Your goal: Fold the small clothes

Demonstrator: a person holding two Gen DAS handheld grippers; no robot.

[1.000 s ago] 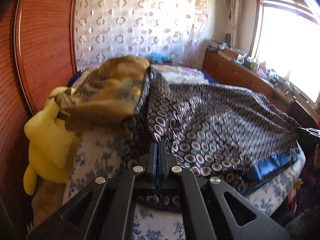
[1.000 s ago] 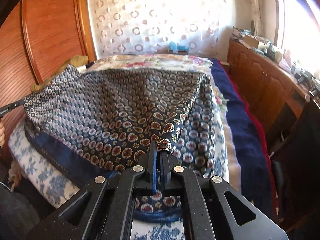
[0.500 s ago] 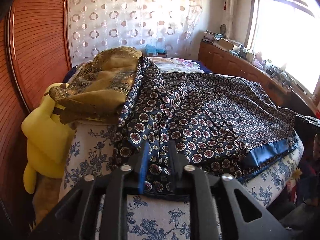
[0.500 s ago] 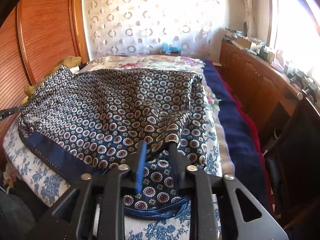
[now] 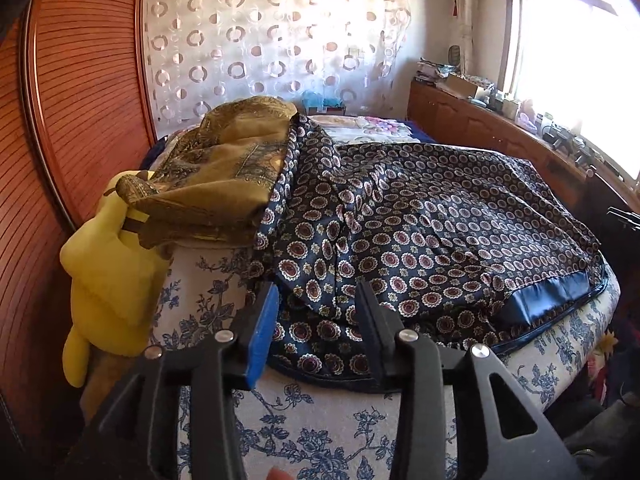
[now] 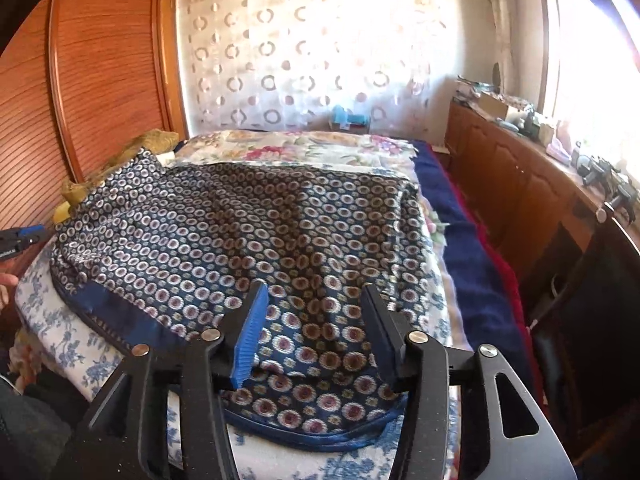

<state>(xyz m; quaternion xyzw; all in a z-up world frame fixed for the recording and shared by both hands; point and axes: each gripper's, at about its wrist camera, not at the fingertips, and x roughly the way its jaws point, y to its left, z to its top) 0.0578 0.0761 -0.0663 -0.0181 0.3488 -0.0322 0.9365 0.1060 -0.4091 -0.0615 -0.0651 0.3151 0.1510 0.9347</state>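
A navy cloth with a circle print (image 5: 420, 232) lies spread over the bed, with a plain blue band (image 5: 548, 296) along its near edge. It fills the right wrist view too (image 6: 224, 232). My left gripper (image 5: 318, 300) is open and empty just above the cloth's near left corner. My right gripper (image 6: 314, 304) is open and empty above the cloth's near right corner. The left gripper's tip (image 6: 20, 236) shows at the left edge of the right wrist view.
A mustard patterned cloth (image 5: 224, 176) lies piled at the bed's left, over a yellow plush toy (image 5: 108, 276). The bed has a blue floral sheet (image 5: 304, 420). A wooden headboard (image 5: 80, 100) stands left, a wooden cabinet (image 6: 520, 184) right, under the window.
Both grippers were shut on the cloth's near corners and held it up. They opened and let go, and the cloth dropped flat onto the bed. Both grippers pulled back slightly.
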